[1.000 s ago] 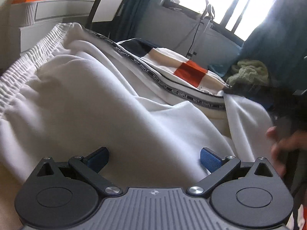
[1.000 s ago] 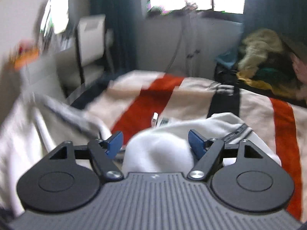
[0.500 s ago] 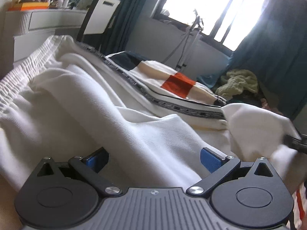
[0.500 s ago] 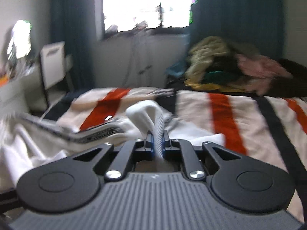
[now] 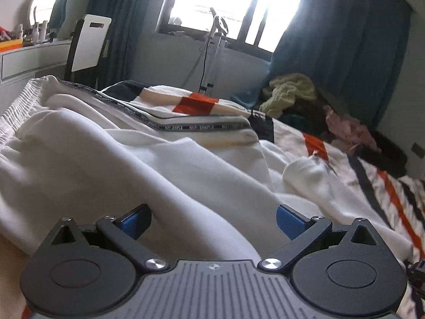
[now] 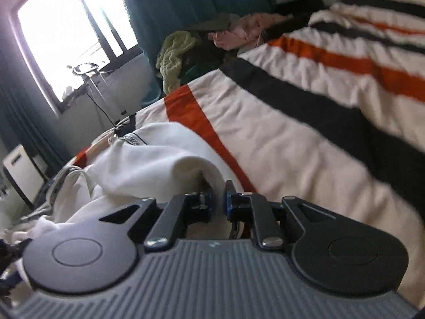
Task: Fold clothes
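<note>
White trousers with a black lettered side stripe and an elastic waistband lie spread over the striped bedspread. My left gripper is open, its blue pads either side of a fold of the white cloth. My right gripper is shut on an edge of the white trousers, low over the bedspread and tilted. The pinched leg end shows as a small white hump in the left wrist view.
A heap of other clothes lies at the bed's far end by the teal curtain. A white chair and a dresser stand to the left. A lamp stand is below the window.
My right gripper closed on the trouser edge and pulled it right and down, tilting toward the bedspread. The left gripper stayed open over the cloth, its view swinging right.
</note>
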`<state>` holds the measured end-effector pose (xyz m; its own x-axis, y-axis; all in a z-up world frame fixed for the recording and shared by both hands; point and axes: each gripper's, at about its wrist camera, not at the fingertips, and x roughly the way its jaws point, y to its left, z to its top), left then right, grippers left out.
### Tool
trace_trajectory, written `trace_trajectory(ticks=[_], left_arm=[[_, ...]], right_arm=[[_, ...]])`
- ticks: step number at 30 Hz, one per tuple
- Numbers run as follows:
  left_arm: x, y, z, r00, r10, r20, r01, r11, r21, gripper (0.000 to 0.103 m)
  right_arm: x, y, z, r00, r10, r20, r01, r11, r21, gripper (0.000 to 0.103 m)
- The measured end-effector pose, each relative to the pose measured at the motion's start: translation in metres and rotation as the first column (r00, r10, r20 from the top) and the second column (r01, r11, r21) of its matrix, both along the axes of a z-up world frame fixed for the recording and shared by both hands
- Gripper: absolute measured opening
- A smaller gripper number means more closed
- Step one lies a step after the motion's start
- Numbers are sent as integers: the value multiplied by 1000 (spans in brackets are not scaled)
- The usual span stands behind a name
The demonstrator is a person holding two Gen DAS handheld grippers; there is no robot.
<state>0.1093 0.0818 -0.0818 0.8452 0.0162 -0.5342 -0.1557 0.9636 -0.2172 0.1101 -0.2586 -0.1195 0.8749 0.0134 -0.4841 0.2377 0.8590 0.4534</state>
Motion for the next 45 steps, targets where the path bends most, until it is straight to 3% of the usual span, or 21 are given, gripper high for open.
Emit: trace_trajectory(ticks=[7, 12, 15, 18, 25, 39, 45], left_arm=[[2, 0, -5, 999, 6, -49, -4, 999, 34, 101], [0, 0, -4, 997, 5, -72, -1, 998, 61, 101], [-5, -4, 3, 998, 11, -61, -5, 995, 102, 101], [-12, -5, 9, 999, 19, -29, -15, 992, 128, 102], [-6, -5, 10, 999, 23, -35, -18, 993, 119, 102], [-5, 9, 14, 999, 10, -37, -9, 1000, 11, 102], [-6, 15, 18, 998, 50, -38, -50, 999, 6, 102]], right_arm=[[-11, 3, -5, 999, 34, 6, -34, 999, 24, 19], [-19, 1, -4, 999, 36, -2, -36, 998, 58, 61], [-21, 2, -5, 999, 39, 6, -40, 995, 89, 75], [-21, 9, -5, 999, 54, 3, -54, 997, 49, 76], [-18, 18, -8, 999, 54, 2, -54, 998, -11, 76], [-19, 27, -8, 1000, 13, 11, -12, 994, -111, 76], [-25, 30, 1, 999, -7, 35, 12, 988, -155, 76]])
